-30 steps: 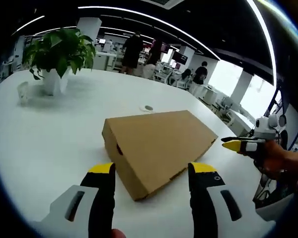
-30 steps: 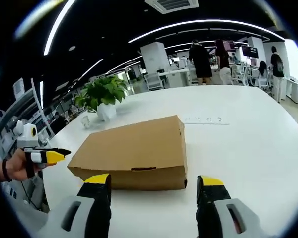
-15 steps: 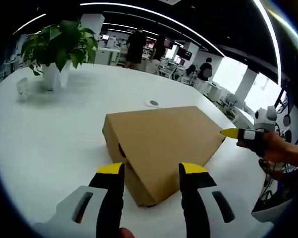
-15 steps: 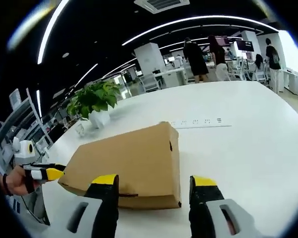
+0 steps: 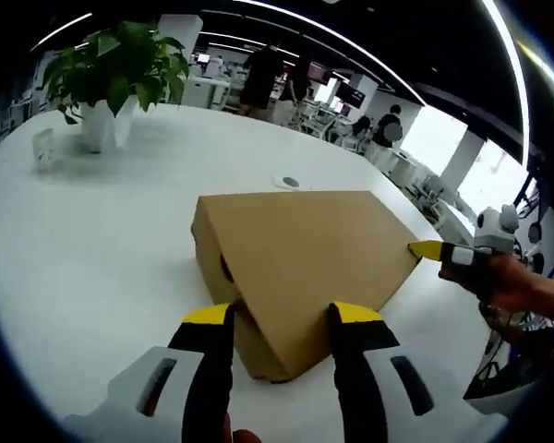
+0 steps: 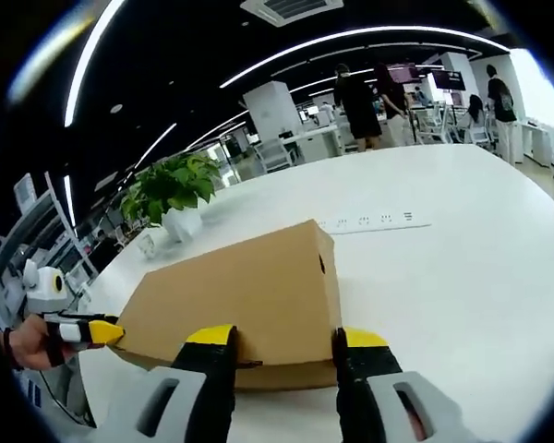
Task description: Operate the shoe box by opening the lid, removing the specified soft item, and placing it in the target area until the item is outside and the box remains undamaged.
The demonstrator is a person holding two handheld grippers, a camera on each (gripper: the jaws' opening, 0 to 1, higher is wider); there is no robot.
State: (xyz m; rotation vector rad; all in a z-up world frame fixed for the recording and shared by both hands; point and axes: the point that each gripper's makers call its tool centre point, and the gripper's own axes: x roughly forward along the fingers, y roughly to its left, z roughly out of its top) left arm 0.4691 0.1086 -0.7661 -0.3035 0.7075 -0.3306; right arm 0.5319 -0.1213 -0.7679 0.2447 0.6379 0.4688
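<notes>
Flanking the closed cardboard shoe box point(image 5: 300, 258) from two sides.
Left gripper point(image 5: 283, 317) straddles one corner, jaws parted; right gripper point(image 6: 284, 338), also parted, brackets the box's long front edge on the white table point(image 6: 462, 249).

**Closed shoe box on the bench**

In front of me a plain brown cardboard shoe box point(image 5: 300, 263) lies flat on the white bench point(image 5: 92, 240), lid shut. A small dark hole marks its short end; one corner points toward me.
</notes>
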